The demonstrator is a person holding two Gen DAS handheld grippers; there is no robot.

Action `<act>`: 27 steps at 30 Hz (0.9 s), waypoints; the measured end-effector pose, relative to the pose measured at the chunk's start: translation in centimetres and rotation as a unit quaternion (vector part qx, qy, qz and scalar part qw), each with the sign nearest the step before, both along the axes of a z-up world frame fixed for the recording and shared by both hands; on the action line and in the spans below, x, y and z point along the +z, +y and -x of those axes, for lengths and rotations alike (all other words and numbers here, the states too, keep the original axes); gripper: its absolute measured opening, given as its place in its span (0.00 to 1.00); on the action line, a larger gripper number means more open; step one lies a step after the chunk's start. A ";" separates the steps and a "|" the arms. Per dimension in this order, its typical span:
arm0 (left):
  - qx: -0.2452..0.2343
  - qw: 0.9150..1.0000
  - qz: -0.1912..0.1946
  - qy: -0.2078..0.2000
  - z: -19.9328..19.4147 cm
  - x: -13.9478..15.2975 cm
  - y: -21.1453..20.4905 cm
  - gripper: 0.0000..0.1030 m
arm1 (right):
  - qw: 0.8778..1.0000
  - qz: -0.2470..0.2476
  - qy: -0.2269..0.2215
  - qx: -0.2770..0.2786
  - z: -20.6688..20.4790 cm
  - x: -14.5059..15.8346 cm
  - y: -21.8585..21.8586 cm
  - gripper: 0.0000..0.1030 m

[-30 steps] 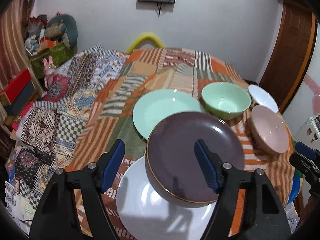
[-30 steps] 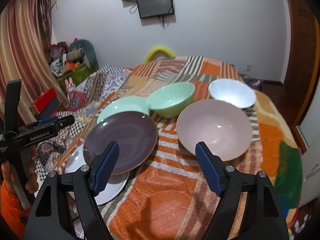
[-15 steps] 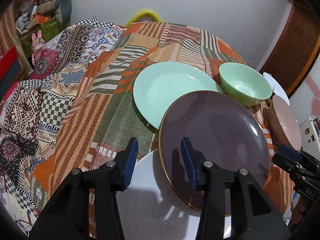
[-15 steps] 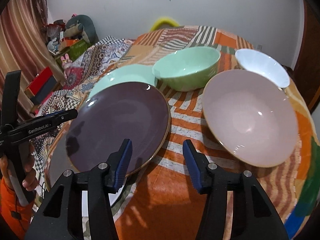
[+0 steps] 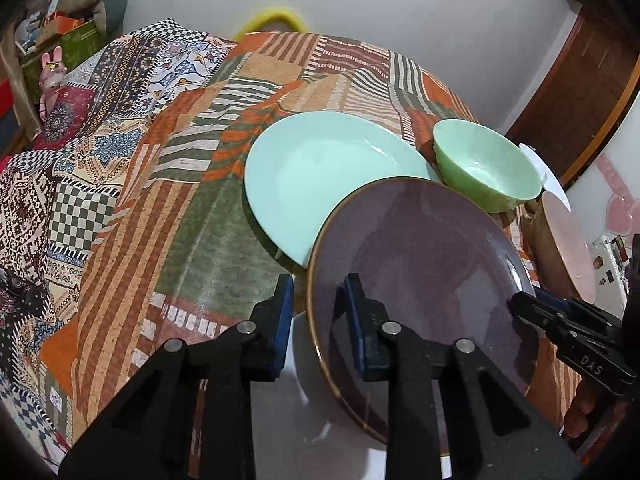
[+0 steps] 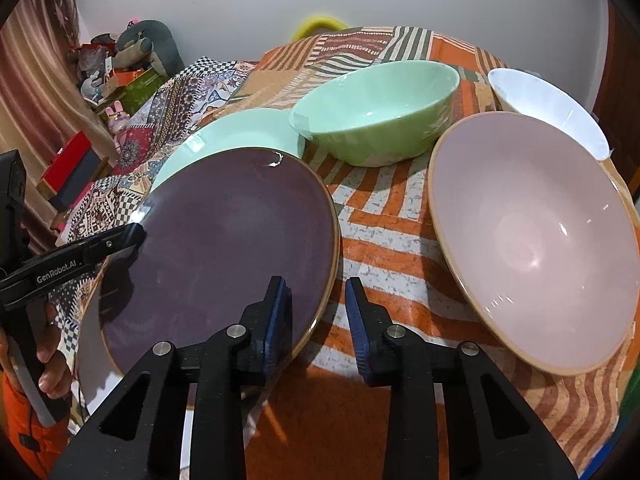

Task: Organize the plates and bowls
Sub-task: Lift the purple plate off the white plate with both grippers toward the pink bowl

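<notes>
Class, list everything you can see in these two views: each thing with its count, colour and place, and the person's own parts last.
purple plate: one, dark purple, front, tilted over the white plate
white plate: one, white, partly under the purple plate
mint plate: one, pale green, behind the purple plate
green bowl: one, green, right of the mint plate
pink bowl: one, pink, right side
white bowl: one, white, behind the pink bowl
patchwork cloth: one, orange and multicoloured, under all the dishes
left gripper: one, black and blue, jaws just closing astride the purple plate's left rim
right gripper: one, same, astride its right rim
</notes>
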State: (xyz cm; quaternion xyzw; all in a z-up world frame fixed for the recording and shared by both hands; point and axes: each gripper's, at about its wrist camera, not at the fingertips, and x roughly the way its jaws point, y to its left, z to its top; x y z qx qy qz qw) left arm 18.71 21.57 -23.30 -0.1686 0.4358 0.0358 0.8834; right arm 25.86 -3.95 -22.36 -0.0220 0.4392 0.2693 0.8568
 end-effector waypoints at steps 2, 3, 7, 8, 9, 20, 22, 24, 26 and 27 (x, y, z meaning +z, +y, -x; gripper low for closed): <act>-0.006 1.000 0.002 0.000 -0.2 0.0 -0.2 0.21 | 1.000 -0.001 0.001 0.002 -0.1 0.0 0.2 0.25; -0.007 1.000 0.000 0.000 -0.3 0.0 -0.2 0.20 | 1.000 -0.002 0.001 0.003 -0.2 0.0 0.2 0.24; -0.006 1.000 -0.001 0.005 -0.4 0.1 -0.3 0.20 | 1.000 -0.002 0.003 0.003 -0.3 0.0 0.2 0.24; -0.005 1.000 0.003 0.008 -0.5 0.1 -0.2 0.20 | 1.000 -0.003 0.007 0.003 -0.3 0.0 0.0 0.24; -0.004 1.000 0.004 0.010 -0.4 0.2 -0.2 0.20 | 1.000 -0.003 0.011 0.003 -0.5 0.1 0.1 0.24; -0.017 1.000 -0.004 0.000 0.8 2.2 -1.7 0.20 | 0.999 -0.007 0.030 -0.016 -0.2 0.8 -0.8 0.24; -0.017 1.000 -0.003 -0.003 1.2 2.7 -2.0 0.20 | 1.000 -0.010 0.024 -0.017 0.2 1.3 -1.0 0.24; -0.017 1.000 -0.003 -0.005 1.7 3.2 -2.2 0.20 | 1.000 -0.012 0.017 -0.015 0.5 1.9 -1.2 0.25; -0.017 1.000 -0.003 -0.006 2.4 3.7 -2.4 0.20 | 1.000 -0.015 0.011 -0.014 0.9 2.4 -1.4 0.24; -0.017 1.000 -0.003 -0.007 2.7 3.9 -2.6 0.20 | 1.000 -0.017 0.009 -0.013 1.0 2.7 -1.4 0.25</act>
